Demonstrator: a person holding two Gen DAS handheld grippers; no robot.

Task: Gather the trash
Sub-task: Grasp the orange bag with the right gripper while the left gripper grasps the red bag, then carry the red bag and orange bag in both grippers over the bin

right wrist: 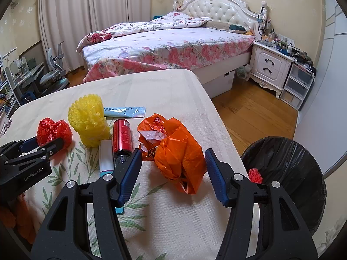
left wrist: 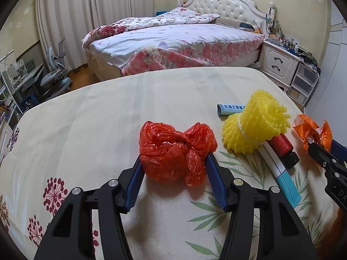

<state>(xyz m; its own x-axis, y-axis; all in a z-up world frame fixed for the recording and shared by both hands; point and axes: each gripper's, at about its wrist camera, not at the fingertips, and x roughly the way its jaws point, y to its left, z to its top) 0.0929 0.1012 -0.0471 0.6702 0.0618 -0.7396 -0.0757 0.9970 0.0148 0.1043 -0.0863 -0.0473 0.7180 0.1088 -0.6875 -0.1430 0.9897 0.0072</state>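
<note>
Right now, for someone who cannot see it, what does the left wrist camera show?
The left gripper closes its blue fingers around a crumpled red plastic bag on a cream floral tablecloth. To its right lie yellow foam netting, a red bottle and an orange bag; a bed stands behind.

Crumpled red plastic bag [left wrist: 175, 151] lies on the tabletop [left wrist: 86, 119], left of the yellow foam net [left wrist: 256, 121]; orange bag [right wrist: 173, 149] right.

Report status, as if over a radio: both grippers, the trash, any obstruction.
Left gripper closed on red bag. Right gripper open around orange bag, pads clear. Bin beside table, nothing blocking.
</note>
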